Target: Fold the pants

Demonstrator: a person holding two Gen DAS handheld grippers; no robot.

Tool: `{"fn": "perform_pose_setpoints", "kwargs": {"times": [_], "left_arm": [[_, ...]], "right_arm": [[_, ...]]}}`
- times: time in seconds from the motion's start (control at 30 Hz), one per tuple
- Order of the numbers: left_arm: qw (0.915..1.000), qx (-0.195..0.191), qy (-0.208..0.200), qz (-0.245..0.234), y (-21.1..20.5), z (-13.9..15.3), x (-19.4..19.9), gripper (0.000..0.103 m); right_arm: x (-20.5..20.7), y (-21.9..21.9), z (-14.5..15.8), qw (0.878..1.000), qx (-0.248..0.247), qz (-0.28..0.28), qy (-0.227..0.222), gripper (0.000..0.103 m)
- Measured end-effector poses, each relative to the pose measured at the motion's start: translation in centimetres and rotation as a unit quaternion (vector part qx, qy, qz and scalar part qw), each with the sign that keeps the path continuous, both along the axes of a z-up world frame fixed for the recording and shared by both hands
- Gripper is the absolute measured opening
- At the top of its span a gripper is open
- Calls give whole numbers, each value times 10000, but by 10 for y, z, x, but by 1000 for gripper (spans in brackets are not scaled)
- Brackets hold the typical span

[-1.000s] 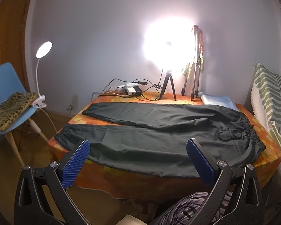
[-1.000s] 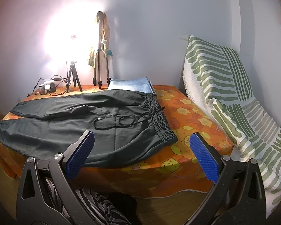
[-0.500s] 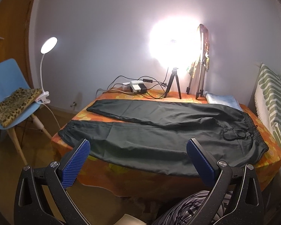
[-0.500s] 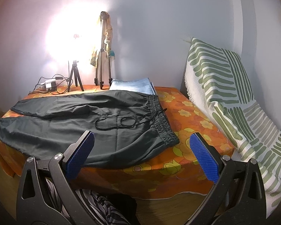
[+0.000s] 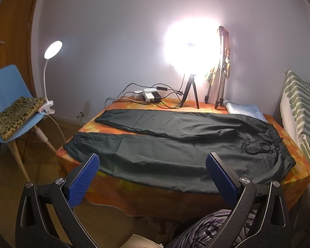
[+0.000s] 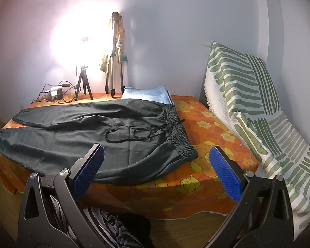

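Observation:
Dark green pants (image 5: 175, 142) lie spread flat on a table with an orange flowered cloth (image 5: 138, 194). Their legs point left and the elastic waistband (image 6: 176, 132) is at the right, with a black drawstring (image 6: 130, 136) coiled on the fabric. My left gripper (image 5: 152, 175) hangs open in front of the near leg, short of the table's front edge. My right gripper (image 6: 156, 169) is open too, level with the near waistband corner (image 6: 191, 154) and clear of it. Neither holds anything.
At the back stand a bright lamp on a small tripod (image 5: 189, 91), a taller tripod (image 5: 220, 72), a power strip with cables (image 5: 149, 97) and folded blue cloth (image 6: 146, 93). A blue chair (image 5: 8, 103) with a clip lamp is left. A striped green blanket (image 6: 254, 111) drapes right.
Both grippers have drawn back slightly and tilted, so the table sits a little farther and more to the right in the left view. The pants have not moved.

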State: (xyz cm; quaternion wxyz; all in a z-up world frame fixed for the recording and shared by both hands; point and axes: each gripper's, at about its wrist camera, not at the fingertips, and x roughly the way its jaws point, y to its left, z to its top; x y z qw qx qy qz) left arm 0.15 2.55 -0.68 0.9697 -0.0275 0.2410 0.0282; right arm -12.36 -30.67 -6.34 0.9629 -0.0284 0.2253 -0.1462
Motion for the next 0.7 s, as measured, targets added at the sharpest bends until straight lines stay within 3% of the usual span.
{"fn": "perform_pose_setpoints", "kwargs": {"times": [0.7], "left_arm": [[10000,-32,-45,50,1,2,-6,103]], "right_arm": [[-4,0,1,10000,6,31,-17,103]]}}
